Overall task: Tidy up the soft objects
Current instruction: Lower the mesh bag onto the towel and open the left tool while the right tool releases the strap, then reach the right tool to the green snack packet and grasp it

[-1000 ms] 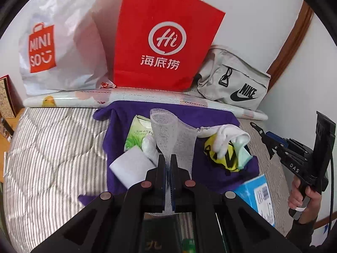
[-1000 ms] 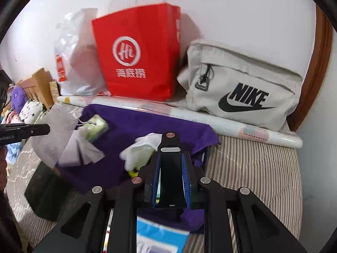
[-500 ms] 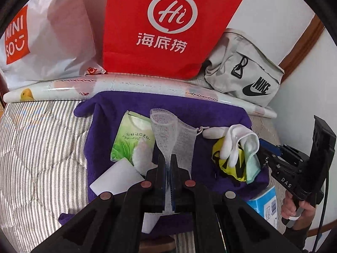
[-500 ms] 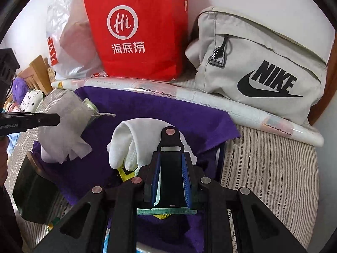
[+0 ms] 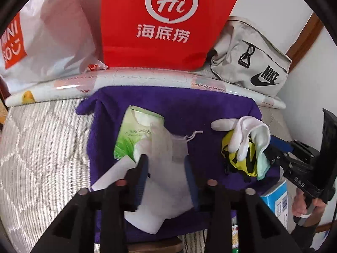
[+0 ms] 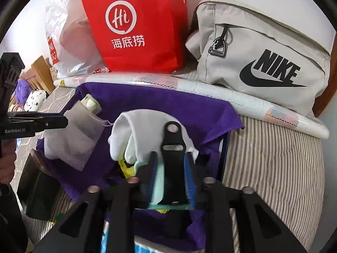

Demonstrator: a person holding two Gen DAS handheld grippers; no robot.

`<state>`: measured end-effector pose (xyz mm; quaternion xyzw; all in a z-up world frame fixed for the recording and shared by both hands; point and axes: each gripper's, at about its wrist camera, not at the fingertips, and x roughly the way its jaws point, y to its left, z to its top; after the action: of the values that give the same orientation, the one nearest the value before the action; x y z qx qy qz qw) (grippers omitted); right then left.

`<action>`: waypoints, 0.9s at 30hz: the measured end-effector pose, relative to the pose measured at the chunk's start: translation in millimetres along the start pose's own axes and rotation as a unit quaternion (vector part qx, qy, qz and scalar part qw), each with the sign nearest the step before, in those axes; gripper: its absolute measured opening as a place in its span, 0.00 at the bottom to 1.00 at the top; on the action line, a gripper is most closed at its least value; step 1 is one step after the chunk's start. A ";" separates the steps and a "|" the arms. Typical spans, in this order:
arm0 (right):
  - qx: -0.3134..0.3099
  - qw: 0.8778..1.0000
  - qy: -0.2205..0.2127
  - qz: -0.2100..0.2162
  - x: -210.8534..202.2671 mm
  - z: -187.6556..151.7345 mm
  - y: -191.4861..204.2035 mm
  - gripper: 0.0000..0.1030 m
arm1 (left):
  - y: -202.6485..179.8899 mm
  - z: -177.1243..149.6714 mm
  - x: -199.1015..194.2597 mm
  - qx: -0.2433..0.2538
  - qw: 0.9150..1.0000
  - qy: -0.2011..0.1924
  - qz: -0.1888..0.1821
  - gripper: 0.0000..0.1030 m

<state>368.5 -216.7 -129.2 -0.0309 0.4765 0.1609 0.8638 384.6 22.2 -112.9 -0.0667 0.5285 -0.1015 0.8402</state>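
Releasing their loads over a purple towel [image 5: 189, 107] spread on a striped bed [image 5: 42, 147], two hand-held grippers work side by side. The left hand-held gripper [image 5: 166, 168] has its jaws opening, with a white mesh pouch [image 5: 166, 145] lying loose between them, no longer pinched. The pouch runs lengthwise from six o'clock to twelve o'clock in the left wrist view, its drawstring [image 5: 192, 136] trailing toward two o'clock and its far end overlapping a green tissue pack [image 5: 137, 132] at eleven o'clock.

The right hand-held gripper [image 6: 171, 168] is opening as well; the mint-green hem of a white sock [image 6: 147, 126] sits between its blue pads, and the sock's body bunches toward twelve o'clock over something yellow [image 6: 126, 166].

Judged from this layout, the pouch lies straight ahead of the left gripper along its pointing line, so the left hand is the nearer one for it, while the sock bundle at three o'clock belongs to the right. Whichever piece is sorted next, a re-grip across the pouch's short width looks the easier approach.

A red paper bag [image 5: 168, 21], a white plastic bag [image 5: 52, 38] and a grey Nike bag [image 6: 263, 59] stand against the wall at twelve o'clock.
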 end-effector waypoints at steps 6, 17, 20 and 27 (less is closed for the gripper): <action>-0.009 1.000 -0.017 -0.010 -19.1 -0.6 7.8 0.51 | 1.9 -5.3 -18.6 0.005 1.000 -0.012 0.018 0.45; -0.012 0.998 -0.059 -0.024 -87.3 -20.7 34.7 0.55 | 0.9 -50.6 -84.7 0.016 0.998 -0.062 0.003 0.46; -0.024 0.997 -0.066 -0.017 -102.5 -36.0 49.0 0.59 | 0.1 -67.5 -99.6 0.013 0.998 -0.069 0.003 0.46; -0.083 0.995 -0.048 0.016 -114.1 -85.9 96.5 0.59 | 6.5 -112.4 -128.1 0.005 0.997 -0.075 -0.009 0.46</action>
<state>212.6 -171.5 -71.2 -0.0870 0.4202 0.2146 0.8774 230.1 58.8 -51.0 -0.0749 0.4626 -0.1066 0.8769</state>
